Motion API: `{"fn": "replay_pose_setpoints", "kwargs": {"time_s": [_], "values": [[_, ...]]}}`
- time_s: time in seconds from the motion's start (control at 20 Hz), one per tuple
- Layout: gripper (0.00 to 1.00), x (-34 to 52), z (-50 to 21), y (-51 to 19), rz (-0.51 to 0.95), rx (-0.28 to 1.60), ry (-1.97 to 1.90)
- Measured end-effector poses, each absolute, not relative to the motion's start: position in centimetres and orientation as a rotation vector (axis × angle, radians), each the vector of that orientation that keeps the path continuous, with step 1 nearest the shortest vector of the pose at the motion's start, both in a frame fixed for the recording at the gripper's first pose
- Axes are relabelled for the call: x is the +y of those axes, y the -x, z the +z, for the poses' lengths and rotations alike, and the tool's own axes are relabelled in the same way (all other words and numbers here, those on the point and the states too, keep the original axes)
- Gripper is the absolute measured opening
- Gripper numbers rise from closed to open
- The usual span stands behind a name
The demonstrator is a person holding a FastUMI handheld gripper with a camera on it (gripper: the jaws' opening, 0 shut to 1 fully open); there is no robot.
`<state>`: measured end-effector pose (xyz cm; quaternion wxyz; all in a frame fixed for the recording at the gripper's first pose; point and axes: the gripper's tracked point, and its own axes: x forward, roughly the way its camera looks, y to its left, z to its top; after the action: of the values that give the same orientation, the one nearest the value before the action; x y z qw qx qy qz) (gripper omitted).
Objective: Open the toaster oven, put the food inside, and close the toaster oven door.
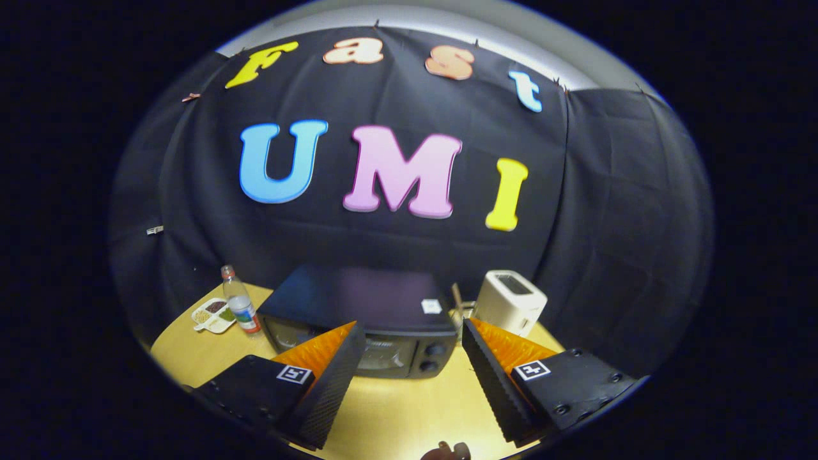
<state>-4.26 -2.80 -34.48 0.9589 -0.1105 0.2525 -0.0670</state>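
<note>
A black toaster oven (pixel 364 305) stands on the yellow table (pixel 396 409), just ahead of my fingers, with its door shut. Two round knobs (pixel 434 358) sit on the right side of its front. My gripper (pixel 409 348) hangs above the table in front of the oven, open, with nothing between its fingers. The left fingertip overlaps the oven's front glass. A small brown piece of food (pixel 445 452) lies on the table below the fingers, only partly seen.
A plastic bottle (pixel 241 308) and a white divided dish (pixel 214 315) with snacks stand left of the oven. A white pop-up toaster (pixel 510 301) stands to its right, with a thin wooden stick (pixel 457 300) between them. Bare tabletop lies between the fingers.
</note>
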Motion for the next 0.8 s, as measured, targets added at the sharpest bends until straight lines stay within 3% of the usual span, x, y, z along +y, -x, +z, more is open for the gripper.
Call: {"fn": "replay_pose_setpoints", "kwargs": {"time_s": [0.45,0.65,0.8], "values": [[0.97,-0.4,-6.7,-1.4,-0.032,0.072,0.049],[0.97,0.5,-0.8,-1.2,-0.012,-0.033,0.014],[0.97,0.9,-1.2,-0.9,0.022,-0.009,-0.01]]}}
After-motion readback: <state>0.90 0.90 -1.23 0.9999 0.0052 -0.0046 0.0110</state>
